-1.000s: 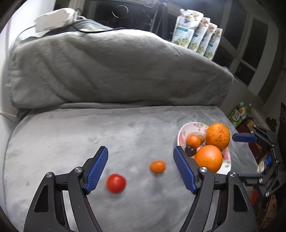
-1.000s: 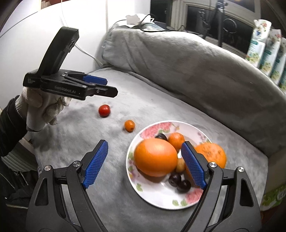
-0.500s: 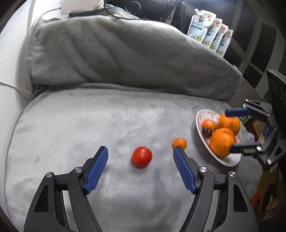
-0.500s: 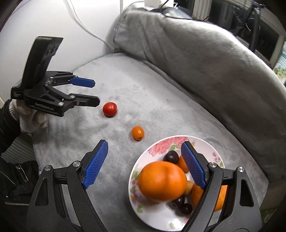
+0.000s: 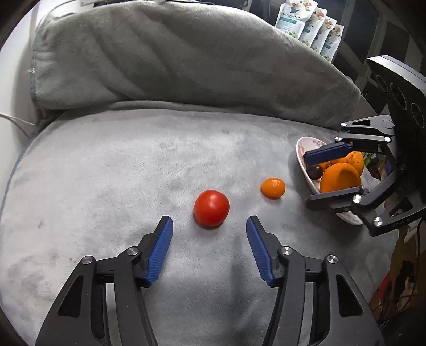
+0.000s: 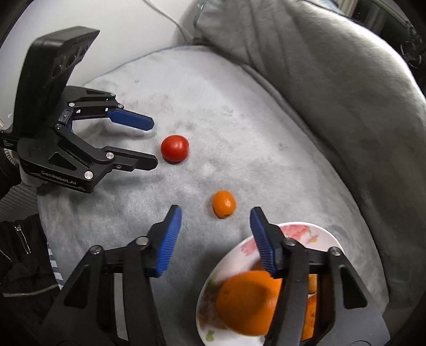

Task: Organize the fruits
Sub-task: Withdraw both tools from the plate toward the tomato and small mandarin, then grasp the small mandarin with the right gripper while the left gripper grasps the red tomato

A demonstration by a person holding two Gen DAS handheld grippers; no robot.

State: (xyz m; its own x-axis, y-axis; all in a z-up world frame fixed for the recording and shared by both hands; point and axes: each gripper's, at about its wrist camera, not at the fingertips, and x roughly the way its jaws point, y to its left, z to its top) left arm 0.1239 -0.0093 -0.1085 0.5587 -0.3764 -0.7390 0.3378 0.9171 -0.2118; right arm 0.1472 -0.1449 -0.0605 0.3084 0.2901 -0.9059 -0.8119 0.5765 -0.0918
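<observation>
Tomato (image 5: 211, 208) round, glossy red, seemingly unblemished.

Grey plush sofa cushion (image 5: 106, 165), backrest (image 5: 173, 58); pouches (image 5: 308, 24) behind it.

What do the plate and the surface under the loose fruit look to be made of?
Plate: probably glazed ceramic, being glossy white with a printed floral rim; melamine is possible. Surface: soft grey plush fabric, with a matte nap showing brushed streaks.

The black left gripper (image 5: 209, 230) with blue ribbed pads is spread wide and holds nothing. Off to its right, the matching right gripper (image 6: 215, 214) is equally wide apart, gripping nothing.
</observation>
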